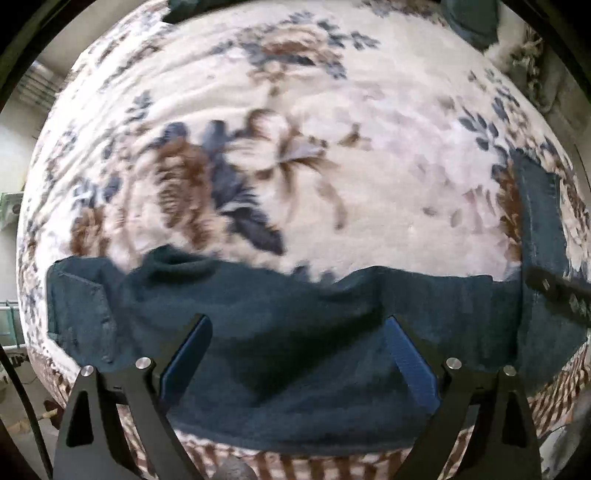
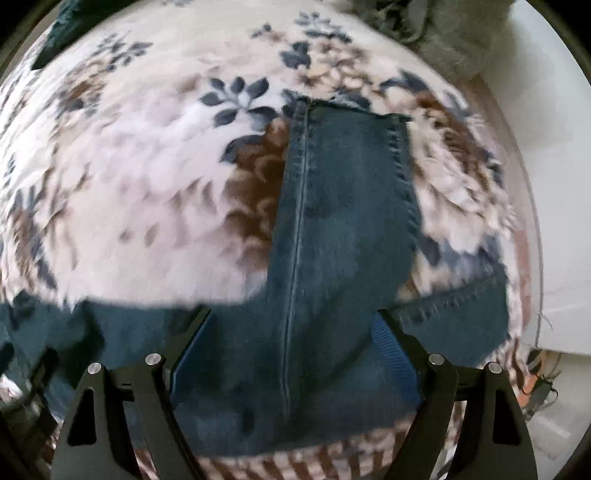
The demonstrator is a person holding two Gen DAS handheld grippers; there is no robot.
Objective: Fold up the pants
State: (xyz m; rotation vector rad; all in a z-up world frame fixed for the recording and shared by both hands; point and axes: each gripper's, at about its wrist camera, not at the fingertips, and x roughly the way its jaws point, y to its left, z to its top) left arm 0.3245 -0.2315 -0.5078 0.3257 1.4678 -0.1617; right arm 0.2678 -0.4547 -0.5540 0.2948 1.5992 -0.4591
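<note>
Denim fills my near view: pants (image 1: 280,332) lie along the blanket's (image 1: 332,147) near edge, one leg (image 2: 343,192) reaching toward the far edge. Left gripper (image 1: 297,354) and right gripper (image 2: 291,350) both hover released. I judge folding barely begun; next, pinch cloth.

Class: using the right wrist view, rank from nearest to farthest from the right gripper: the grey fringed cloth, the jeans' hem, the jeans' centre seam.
1. Stitched centre seam of the dark blue denim jeans, between the jaws.
2. Jeans' hem, straight ahead on the floral blanket.
3. Grey fringed cloth, top right.
</note>
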